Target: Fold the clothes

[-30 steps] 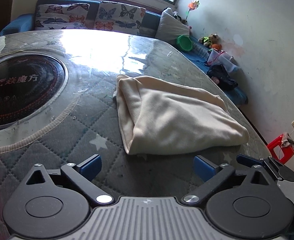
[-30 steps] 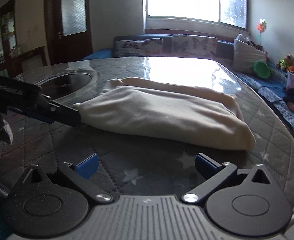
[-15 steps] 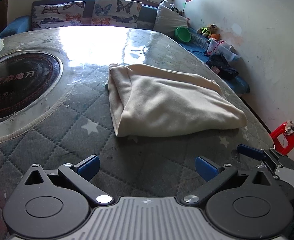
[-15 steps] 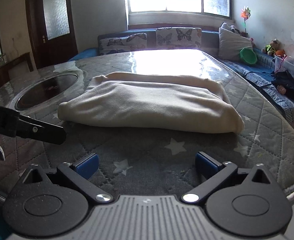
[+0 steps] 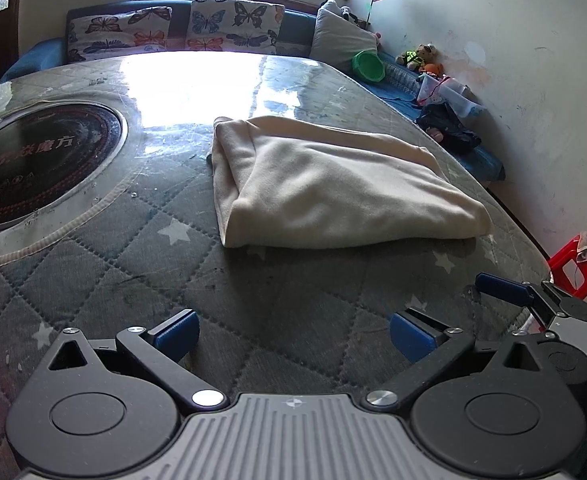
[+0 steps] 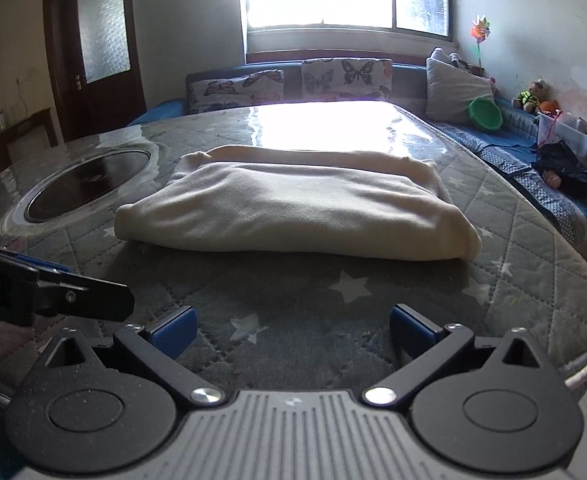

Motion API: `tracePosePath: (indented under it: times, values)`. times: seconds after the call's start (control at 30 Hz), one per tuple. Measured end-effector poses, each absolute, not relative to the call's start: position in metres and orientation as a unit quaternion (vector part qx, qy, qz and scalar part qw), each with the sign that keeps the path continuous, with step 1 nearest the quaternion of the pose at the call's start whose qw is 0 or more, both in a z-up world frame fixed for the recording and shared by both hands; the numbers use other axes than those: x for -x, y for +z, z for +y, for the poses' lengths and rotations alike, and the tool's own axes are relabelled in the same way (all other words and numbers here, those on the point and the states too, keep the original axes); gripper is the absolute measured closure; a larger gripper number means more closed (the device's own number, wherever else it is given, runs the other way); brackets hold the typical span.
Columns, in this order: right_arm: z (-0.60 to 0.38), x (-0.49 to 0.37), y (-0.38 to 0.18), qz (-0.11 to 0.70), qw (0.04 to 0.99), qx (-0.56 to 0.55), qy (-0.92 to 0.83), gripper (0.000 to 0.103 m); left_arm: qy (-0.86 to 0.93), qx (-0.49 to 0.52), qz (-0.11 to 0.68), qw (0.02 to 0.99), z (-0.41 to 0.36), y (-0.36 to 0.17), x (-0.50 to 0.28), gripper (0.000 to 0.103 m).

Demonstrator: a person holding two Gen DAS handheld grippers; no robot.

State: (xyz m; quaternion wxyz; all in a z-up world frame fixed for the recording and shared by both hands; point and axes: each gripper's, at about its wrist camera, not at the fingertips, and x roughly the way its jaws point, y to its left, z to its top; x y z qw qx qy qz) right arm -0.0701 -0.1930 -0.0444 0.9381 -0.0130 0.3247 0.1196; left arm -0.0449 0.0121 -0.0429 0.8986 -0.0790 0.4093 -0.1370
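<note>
A cream garment point(image 5: 333, 188) lies folded into a thick rectangle on the quilted grey mattress point(image 5: 253, 304). It also shows in the right wrist view point(image 6: 293, 208). My left gripper point(image 5: 293, 338) is open and empty, a short way back from the garment's near edge. My right gripper point(image 6: 291, 330) is open and empty, also back from the garment. In the left wrist view the right gripper's blue fingertips point(image 5: 501, 288) show at the right. In the right wrist view part of the left gripper point(image 6: 53, 292) shows at the left.
A round black logo panel point(image 5: 33, 152) sits on the mattress at the left. A sofa with butterfly cushions point(image 5: 181, 28) runs along the back. Toys, a green bowl point(image 5: 369, 66) and dark clothes lie along the right wall. A red stool point(image 5: 577, 268) stands past the right edge.
Both grippers have drawn back from the folded garment, which now looks farther off. The garment has not moved. Both stay open.
</note>
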Motion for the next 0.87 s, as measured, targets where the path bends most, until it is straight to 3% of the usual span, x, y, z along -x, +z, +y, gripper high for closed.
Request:
tracePosePath:
  times: [0.87]
  values:
    - [-0.192, 0.095, -0.035, 0.300, 0.948, 0.012, 0.108, 0.000, -0.131, 0.079, 0.394, 0.906, 0.005, -0.040, 0.066, 0.000]
